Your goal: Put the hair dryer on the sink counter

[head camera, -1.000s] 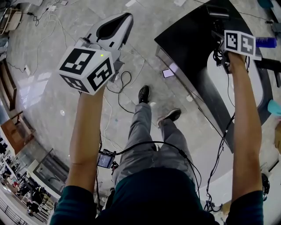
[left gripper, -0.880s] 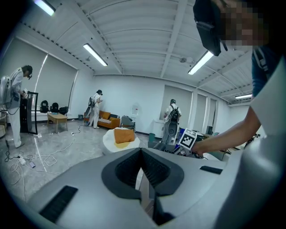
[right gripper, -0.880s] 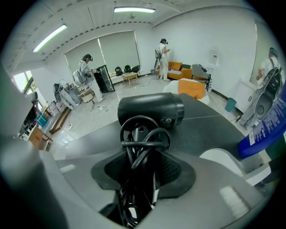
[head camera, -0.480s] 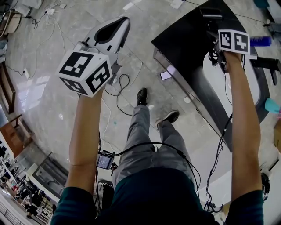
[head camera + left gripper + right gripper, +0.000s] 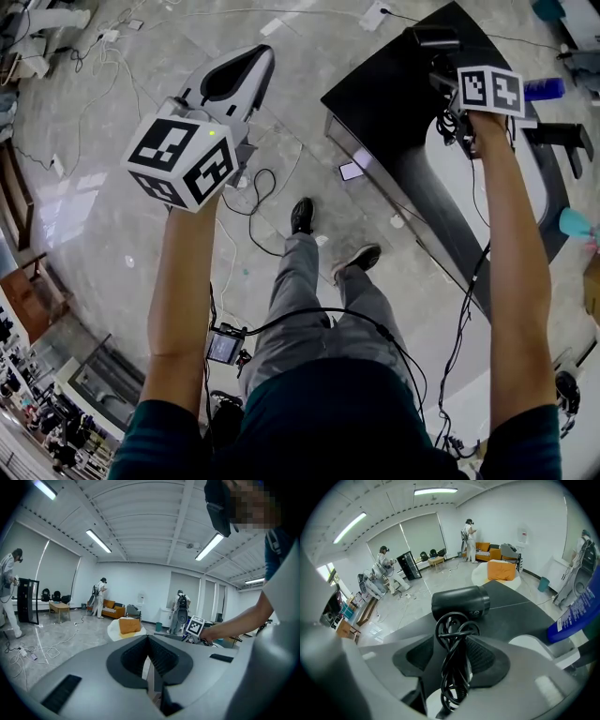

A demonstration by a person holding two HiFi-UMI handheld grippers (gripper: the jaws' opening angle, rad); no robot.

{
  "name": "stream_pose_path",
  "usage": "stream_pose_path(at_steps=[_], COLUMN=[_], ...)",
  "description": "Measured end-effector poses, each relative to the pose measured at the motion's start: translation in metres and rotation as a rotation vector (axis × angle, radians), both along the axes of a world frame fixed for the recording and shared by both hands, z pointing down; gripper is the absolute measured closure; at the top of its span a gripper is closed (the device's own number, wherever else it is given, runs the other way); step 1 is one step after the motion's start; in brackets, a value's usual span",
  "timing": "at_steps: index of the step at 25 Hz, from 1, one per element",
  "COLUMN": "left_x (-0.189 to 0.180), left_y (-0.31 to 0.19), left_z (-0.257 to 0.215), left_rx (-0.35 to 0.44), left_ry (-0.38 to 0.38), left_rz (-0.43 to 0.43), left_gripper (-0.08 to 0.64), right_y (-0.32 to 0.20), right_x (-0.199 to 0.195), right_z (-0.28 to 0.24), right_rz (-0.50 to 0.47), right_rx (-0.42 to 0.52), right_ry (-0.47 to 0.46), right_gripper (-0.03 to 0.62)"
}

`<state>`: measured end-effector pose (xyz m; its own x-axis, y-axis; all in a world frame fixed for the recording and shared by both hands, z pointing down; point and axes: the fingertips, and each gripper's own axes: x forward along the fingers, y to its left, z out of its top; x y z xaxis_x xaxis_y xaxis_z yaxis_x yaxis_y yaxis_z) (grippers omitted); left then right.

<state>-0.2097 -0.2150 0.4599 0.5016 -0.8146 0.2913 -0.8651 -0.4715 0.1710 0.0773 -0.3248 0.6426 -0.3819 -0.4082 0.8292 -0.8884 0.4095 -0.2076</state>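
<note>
A black hair dryer lies on the black sink counter, its cord wound round the handle. In the head view the hair dryer sits near the counter's far corner. My right gripper reaches over the counter with the wrapped handle between its jaws. They are opening, and the left pad stands clear of the cord. From above, the right gripper shows mostly as its marker cube. My left gripper is raised over the floor, away from the counter. Its jaws meet at the tips, left gripper holding nothing.
A white basin is set into the counter, with a black faucet, a blue bottle and a teal cup beyond it. A phone and cables lie on the floor. Other people stand across the room.
The right gripper and the dryer have drifted slightly left and up in the head view. The left gripper stays raised, almost unmoved.
</note>
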Motion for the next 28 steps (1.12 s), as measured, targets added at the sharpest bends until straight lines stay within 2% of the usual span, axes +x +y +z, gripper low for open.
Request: stream_pose_path(at_steps=[6,16,19,23,28], left_x=[-0.009,-0.001,0.002,0.011,0.029], left_y=[0.004,0.017,0.025,0.036,0.052], left_z=[-0.015,-0.058,-0.078,-0.107,-0.137], left_rx=[0.018,0.071,0.096,0.133,0.165], left_ry=[0.004,0.005,0.006,-0.003,-0.036], left_rz=[-0.011,0.005,0.012,0.031,0.072], left_gripper=[0.554,0.554,0.555,0.554,0.554], right_y=[-0.002,0.005,0.011,0.025,0.053], right_x=[0.006,0.021,0.025,0.027,0.027], right_z=[-0.026,-0.095,-0.130,-0.193,-0.272], right_rz=[0.018,0.042,0.049,0.028,-0.032], right_rx=[0.044,0.146,0.217,0.341,0.480], right_ry=[-0.003,-0.017,-0.030,-0.079,-0.134], right_gripper=[0.360,0.378,0.437,0.581,0.583])
